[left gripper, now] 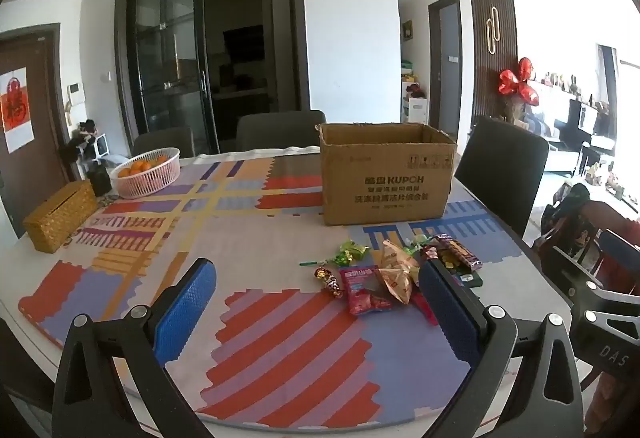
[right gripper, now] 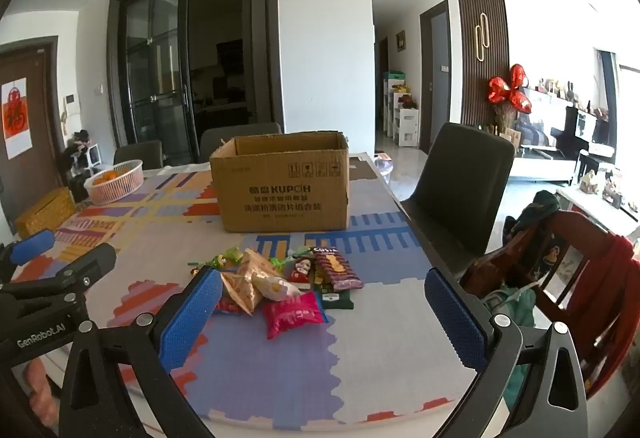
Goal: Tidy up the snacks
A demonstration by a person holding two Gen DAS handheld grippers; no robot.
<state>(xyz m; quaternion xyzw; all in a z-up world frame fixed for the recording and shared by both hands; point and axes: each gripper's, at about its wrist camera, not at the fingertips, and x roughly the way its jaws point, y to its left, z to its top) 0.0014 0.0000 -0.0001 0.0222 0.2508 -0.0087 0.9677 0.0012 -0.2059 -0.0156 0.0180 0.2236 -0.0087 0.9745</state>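
Observation:
A pile of snack packets (left gripper: 394, 270) lies on the patterned table mat, also in the right wrist view (right gripper: 280, 284): a pink bag (right gripper: 294, 312), tan bags (right gripper: 250, 280), a brown Costa pack (right gripper: 336, 268), green candies (left gripper: 352, 250). An open cardboard box (left gripper: 386, 174) stands behind the pile, also in the right wrist view (right gripper: 282, 184). My left gripper (left gripper: 316, 302) is open and empty, just short of the pile. My right gripper (right gripper: 324, 312) is open and empty, with the pile between its fingers and farther out. The left gripper's fingers (right gripper: 34, 244) show at the left of the right view.
A white basket of oranges (left gripper: 146, 172) and a woven tissue box (left gripper: 60, 216) sit at the table's far left. Dark chairs (left gripper: 500, 174) stand around the table. A red wooden chair with clothes (right gripper: 568, 278) is at the right.

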